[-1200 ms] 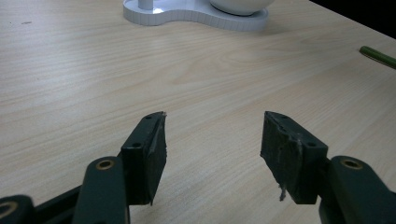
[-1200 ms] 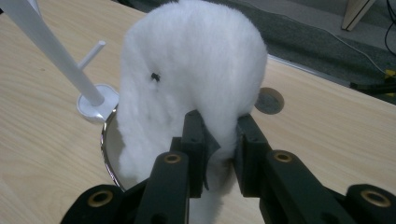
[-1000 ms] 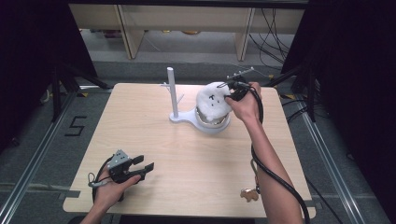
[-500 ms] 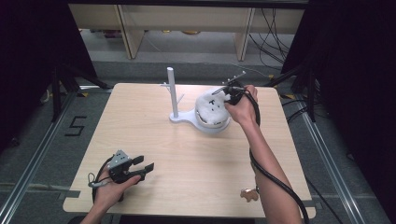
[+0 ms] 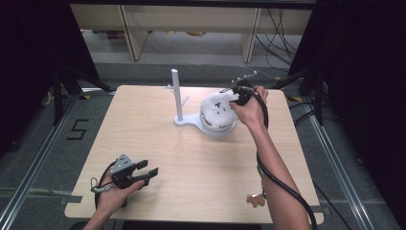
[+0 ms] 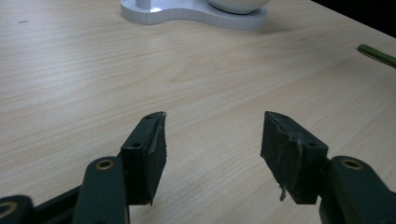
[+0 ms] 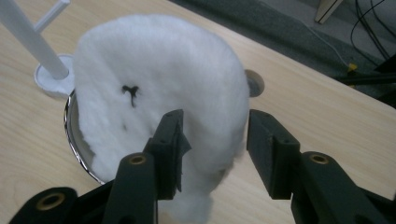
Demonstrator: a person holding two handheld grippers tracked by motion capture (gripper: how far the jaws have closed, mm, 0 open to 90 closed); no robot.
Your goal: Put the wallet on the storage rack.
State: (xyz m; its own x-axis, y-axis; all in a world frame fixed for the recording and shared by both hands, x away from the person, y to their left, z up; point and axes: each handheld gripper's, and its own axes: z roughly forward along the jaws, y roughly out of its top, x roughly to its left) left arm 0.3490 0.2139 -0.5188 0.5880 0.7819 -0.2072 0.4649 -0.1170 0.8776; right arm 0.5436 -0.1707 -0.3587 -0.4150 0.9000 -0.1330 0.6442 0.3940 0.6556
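A white fluffy pad (image 7: 159,88) with a small black mark lies tilted in a metal-rimmed bowl (image 7: 74,140) on a white stand (image 5: 189,122) with an upright post (image 5: 176,93), at the table's far middle. My right gripper (image 7: 215,154) comes from the right and is shut on the pad's near edge, which fills the gap between the jaws. In the high view that right gripper (image 5: 231,91) sits at the pad's (image 5: 216,109) upper right. My left gripper (image 5: 147,168) rests low near the front left corner, open, with only bare table between its jaws (image 6: 212,140).
A small brown object (image 5: 254,199) lies at the table's front right edge beside the right forearm. A green stick (image 6: 376,54) lies off to the right in the left gripper view. A round hole (image 7: 254,83) is set in the tabletop behind the pad. Shelving legs stand beyond the table.
The fluffy pad sits a little lower over the bowl than a second ago, with the right hand shifted slightly. The left gripper has stayed where it was.
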